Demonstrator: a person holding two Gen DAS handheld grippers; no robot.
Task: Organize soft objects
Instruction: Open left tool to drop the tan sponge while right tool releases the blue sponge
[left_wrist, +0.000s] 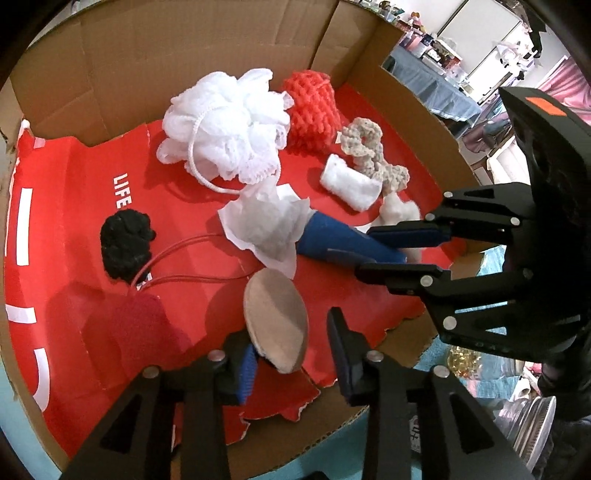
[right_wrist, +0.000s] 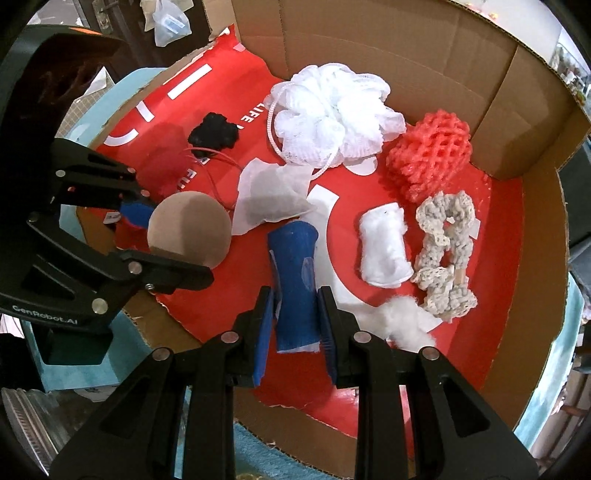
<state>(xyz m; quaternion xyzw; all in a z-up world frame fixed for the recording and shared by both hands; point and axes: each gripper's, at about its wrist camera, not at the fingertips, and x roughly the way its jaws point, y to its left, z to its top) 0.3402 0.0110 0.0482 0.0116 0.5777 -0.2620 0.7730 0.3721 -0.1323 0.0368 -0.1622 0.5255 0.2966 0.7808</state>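
Blue ribbed pads line the black jaws of the right gripper (right_wrist: 295, 328), which are clamped on a blue foam roll (right_wrist: 293, 266), a waisted cylinder lying on the red liner (right_wrist: 491, 295) near the front edge of the cardboard box (right_wrist: 369, 55). Left gripper (left_wrist: 291, 354): jaws parted, a tan round puff (left_wrist: 275, 317), smooth and disc-shaped, leaning against its left pad with the other pad standing clear; no earlier view, so only this stance is recorded. Beside the blue roll toward the middle of the box, a crumpled white tissue sheet (right_wrist: 269, 195), thin and part translucent. Toward the right edge, a white fluffy wadding roll (right_wrist: 384, 247), a loose white cotton tuft (right_wrist: 402, 325) near the front edge, and a grey-beige crocheted scrunchie (right_wrist: 443, 258), twisted and knobbly. At the back wall, a white mesh bath pouf (right_wrist: 332, 114) with a corded loop, frilled and airy. In the back right corner, an orange-red foam net (right_wrist: 428, 151), open lattice, bunched. Toward the left edge, a black knitted clump (right_wrist: 214, 131), coarse, beside a dark red knit pouch (left_wrist: 140, 325) with thin red cords (left_wrist: 199, 254).
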